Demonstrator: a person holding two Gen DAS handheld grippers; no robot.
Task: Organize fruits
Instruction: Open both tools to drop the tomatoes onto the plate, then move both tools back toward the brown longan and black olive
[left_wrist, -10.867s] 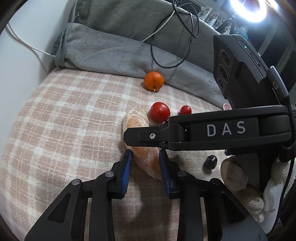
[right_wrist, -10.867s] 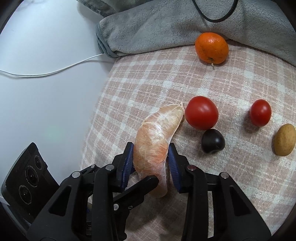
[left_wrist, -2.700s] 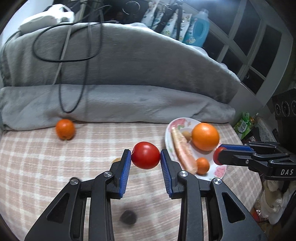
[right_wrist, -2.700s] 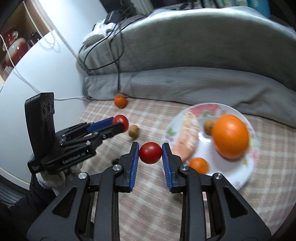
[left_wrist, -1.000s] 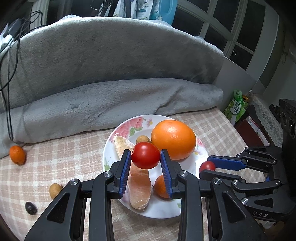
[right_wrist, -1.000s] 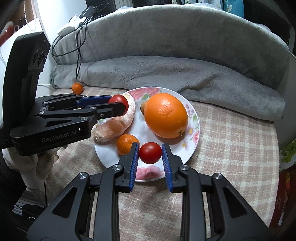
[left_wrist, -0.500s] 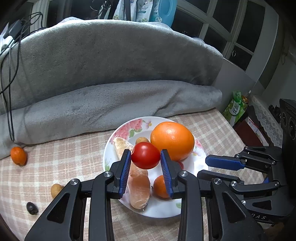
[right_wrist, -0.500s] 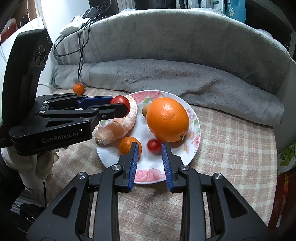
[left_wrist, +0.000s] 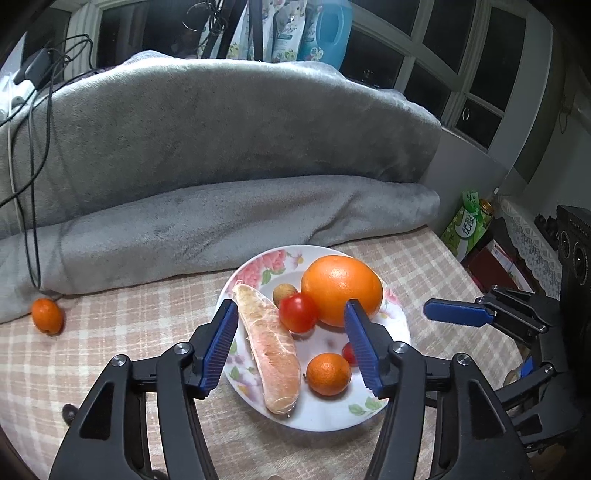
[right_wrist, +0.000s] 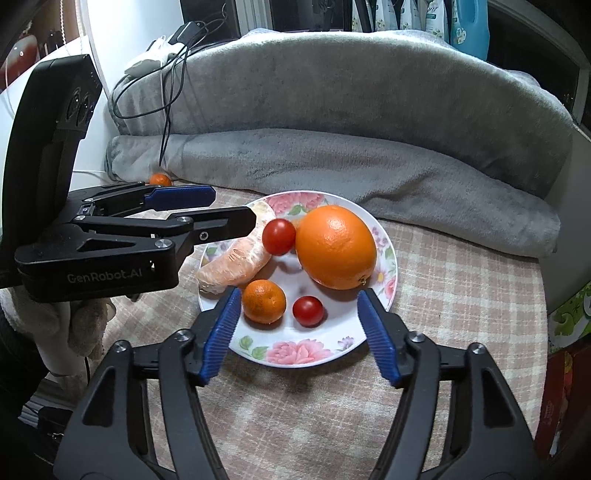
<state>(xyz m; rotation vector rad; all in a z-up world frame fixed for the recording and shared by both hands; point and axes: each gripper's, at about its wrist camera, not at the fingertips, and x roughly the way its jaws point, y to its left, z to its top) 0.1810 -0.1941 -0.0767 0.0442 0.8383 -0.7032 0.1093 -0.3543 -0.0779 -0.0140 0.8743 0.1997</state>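
Observation:
A flowered plate (left_wrist: 325, 421) on the checked cloth holds a big orange (left_wrist: 341, 290), a peeled pomelo segment (left_wrist: 271, 350), a small mandarin (left_wrist: 328, 373), a brown longan (left_wrist: 282, 293) and two tomatoes. The large tomato (left_wrist: 298, 317) rests against the orange, below my left gripper (left_wrist: 290, 308). Its jaws are opening and its pads touch nothing. The cherry tomato (right_wrist: 308, 311) lies on the plate (right_wrist: 295, 354) under my right gripper (right_wrist: 299, 295), whose jaws are also opening with nothing held. In the right wrist view my left gripper (right_wrist: 236, 208) hovers over the pomelo segment (right_wrist: 236, 266).
A loose mandarin (left_wrist: 46, 315) lies on the cloth at the far left, against the rolled grey blanket (left_wrist: 221, 221). A dark small fruit (left_wrist: 68, 410) peeks out by the left finger. Black cables (left_wrist: 31, 184) hang over the blanket. A green carton (left_wrist: 467, 225) stands beyond the right edge.
Both grippers have opened. The large tomato left the left jaws and now lies on the plate beside the orange. The cherry tomato left the right jaws and rests on the plate.

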